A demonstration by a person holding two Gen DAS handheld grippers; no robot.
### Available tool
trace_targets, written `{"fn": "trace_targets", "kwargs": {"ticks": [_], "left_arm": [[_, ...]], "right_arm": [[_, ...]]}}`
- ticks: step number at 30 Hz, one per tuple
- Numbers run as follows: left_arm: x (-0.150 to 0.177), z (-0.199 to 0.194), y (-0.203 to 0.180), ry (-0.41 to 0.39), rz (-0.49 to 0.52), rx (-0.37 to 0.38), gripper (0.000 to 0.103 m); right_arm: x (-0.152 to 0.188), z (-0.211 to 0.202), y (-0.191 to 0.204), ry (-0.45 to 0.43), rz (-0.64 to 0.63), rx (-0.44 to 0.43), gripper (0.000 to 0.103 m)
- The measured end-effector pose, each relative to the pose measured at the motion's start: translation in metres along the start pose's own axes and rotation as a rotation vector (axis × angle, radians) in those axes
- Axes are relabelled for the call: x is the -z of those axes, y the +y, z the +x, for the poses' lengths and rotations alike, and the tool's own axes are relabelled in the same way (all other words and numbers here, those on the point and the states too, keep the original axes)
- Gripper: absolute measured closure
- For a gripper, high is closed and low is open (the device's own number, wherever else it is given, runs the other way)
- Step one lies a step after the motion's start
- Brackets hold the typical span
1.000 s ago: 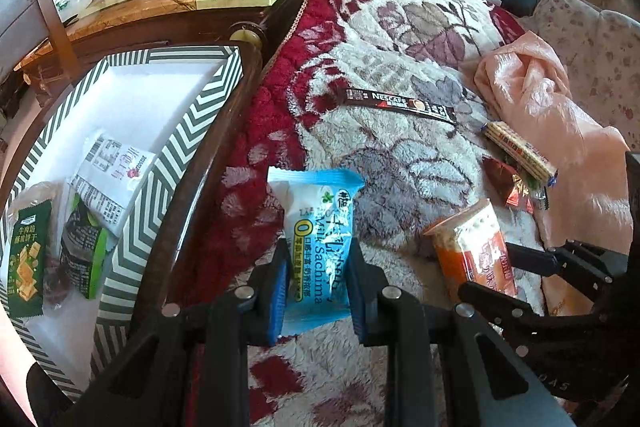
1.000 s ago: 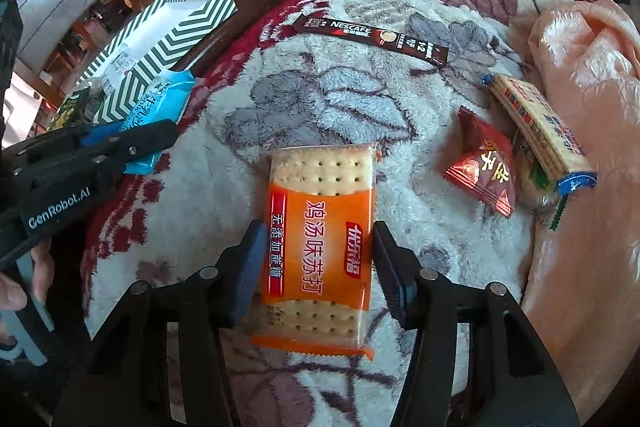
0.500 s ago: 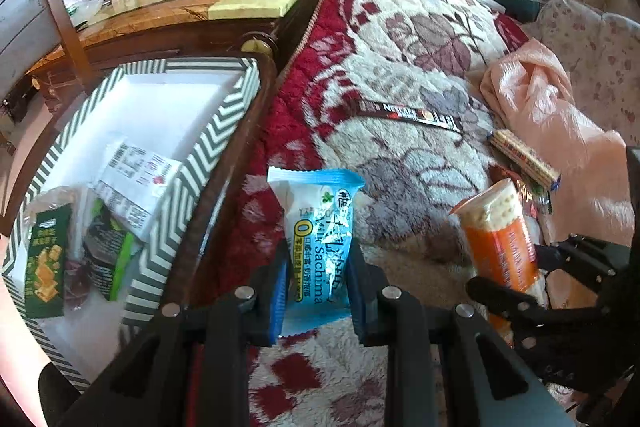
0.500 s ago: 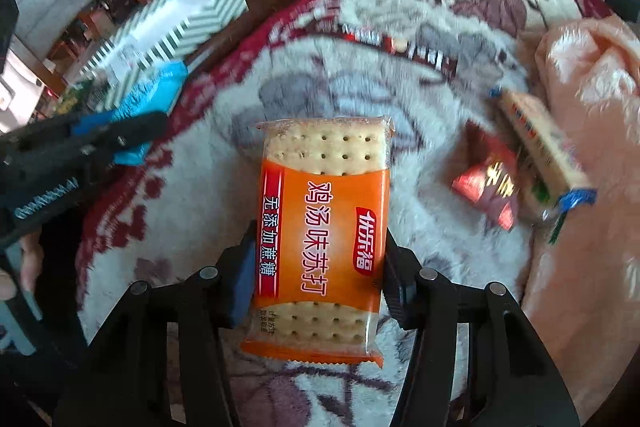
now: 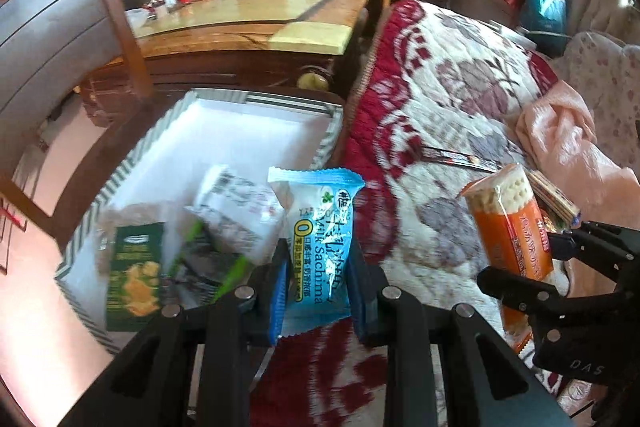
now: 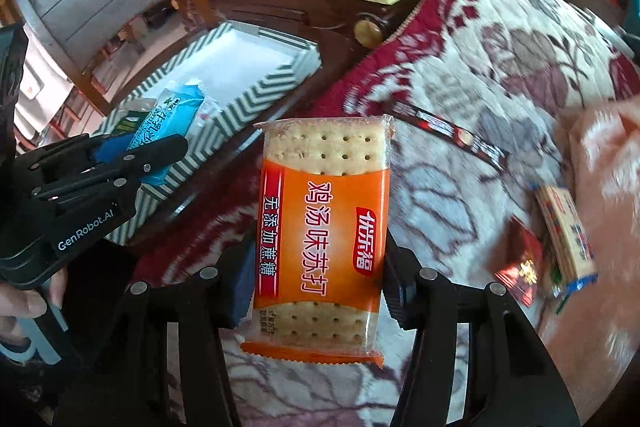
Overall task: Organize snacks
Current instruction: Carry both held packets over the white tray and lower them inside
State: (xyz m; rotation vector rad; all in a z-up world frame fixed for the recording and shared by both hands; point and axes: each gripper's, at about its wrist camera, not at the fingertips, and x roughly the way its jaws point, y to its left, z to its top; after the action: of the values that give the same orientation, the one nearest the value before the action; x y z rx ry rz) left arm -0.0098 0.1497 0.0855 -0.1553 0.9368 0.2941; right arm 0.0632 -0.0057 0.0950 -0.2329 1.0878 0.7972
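1. While both grippers tilt steeply downward, the left gripper (image 5: pixel 316 283) is clamped narrowly on a blue sachima packet (image 5: pixel 320 247), held upright at the striped box's (image 5: pixel 120 171) near corner; the box lies at ten o'clock.
2. Right gripper (image 6: pixel 320 287): jaws have just been closing and now pinch the orange cracker pack (image 6: pixel 324 239) by its long edges, lifted clear above the floral blanket (image 6: pixel 460 75).
3. A hand (image 6: pixel 24 295) shows only partly at nine o'clock.
4. Packets inside the box are blurred; the loose snacks (image 6: pixel 560 227) at three o'clock are smeared and hard to read.
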Motion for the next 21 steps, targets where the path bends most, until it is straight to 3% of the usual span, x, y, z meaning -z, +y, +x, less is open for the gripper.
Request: {"fn": "trace_targets", "kwargs": {"ticks": [21], "left_arm": [[0.006, 0.000, 0.077, -0.007, -0.133, -0.088, 0.075]], "right_arm": [[-0.048, 0.021, 0.082, 0.029, -0.172, -0.036, 0.050]]}}
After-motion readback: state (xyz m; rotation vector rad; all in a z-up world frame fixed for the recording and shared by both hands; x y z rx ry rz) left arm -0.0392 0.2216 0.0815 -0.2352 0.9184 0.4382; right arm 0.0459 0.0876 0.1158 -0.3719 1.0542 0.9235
